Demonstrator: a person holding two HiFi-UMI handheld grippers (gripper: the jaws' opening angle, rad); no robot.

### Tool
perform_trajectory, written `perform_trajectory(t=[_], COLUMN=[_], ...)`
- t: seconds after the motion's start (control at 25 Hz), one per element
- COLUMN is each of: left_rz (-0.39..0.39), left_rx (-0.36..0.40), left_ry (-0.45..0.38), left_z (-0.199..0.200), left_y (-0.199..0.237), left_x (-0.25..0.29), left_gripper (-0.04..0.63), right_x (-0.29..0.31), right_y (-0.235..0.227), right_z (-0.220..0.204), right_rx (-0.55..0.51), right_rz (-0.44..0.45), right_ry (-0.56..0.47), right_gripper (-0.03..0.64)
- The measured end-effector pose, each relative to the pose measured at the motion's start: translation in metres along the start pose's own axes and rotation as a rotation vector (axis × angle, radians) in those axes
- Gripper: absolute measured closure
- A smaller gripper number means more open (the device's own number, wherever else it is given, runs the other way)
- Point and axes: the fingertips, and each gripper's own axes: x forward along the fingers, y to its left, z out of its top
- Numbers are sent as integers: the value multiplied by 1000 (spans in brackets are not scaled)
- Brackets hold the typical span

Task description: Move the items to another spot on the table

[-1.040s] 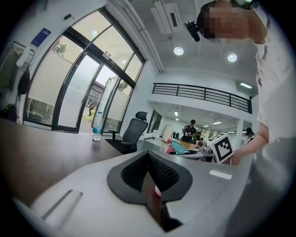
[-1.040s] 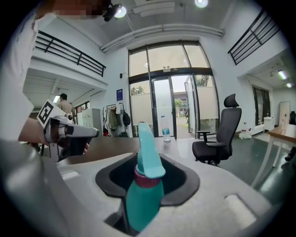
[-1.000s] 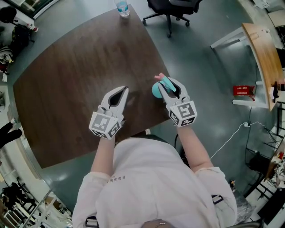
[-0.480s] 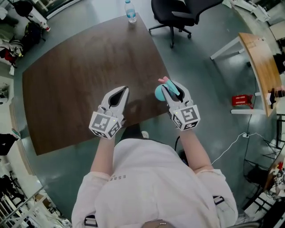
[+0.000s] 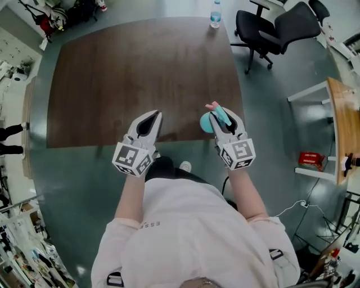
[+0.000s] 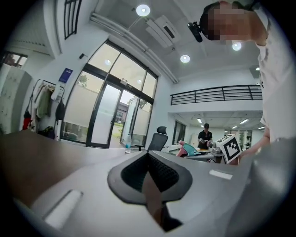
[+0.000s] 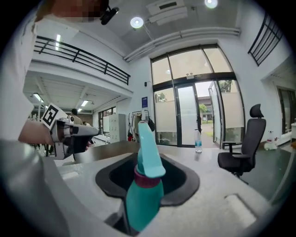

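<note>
Spray bottle, teal with a dark-red collar: clamped in the right tongs, off the surface, over the tabletop just inside its near edge and toward its right-hand side. The pads press on the body below the collar, and the trigger head and pink nozzle tip stick out forward past the fingertips. The jaws stand about half apart, held there by the width of the body. Judgement: gripping the round body rather than the thin neck keeps the bottle from swinging while carried, and holding it nearly level along the jaws keeps it within the gripper's own camera.

Left tongs: shut, fingertips meeting, nothing between them. They hover over the tabletop's near edge, left of the bottle and well apart from it. Judgement: idle, held level alongside for balance, not supporting the load.

Tabletop: dark wood, bare across the middle, so there is ample room to set the bottle down further in from the near edge. Judgement: carry phase, put-down not yet begun.

Water bottle: upright at the tabletop's far edge, right-hand part, untouched. It may be the next item.

Off the tabletop, past its far right corner, stands a black office chair, clear of the carry.
</note>
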Motion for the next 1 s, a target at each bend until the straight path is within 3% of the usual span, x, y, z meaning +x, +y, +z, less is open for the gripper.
perform_trajectory(t=[0.2,0.36,0.64,1.0], left_rz=[141,200,310,464], left_rx=[-7,0,-7,-6], left_ry=[-64,-91,-116,-145], left_z=[13,21,30,42], left_y=[40,69,144,239], left_x=[-56,-106,-223,-373], left_gripper=[580,580,580,580], right_x=[29,56,118,186], right_y=[49,101,234,398], right_z=[17,26,34,45], right_rx=[-40,-63,-135,-121], right_rz=[121,210,337,468], right_ry=[-8,-2,29,3], right_gripper=[486,486,486,486])
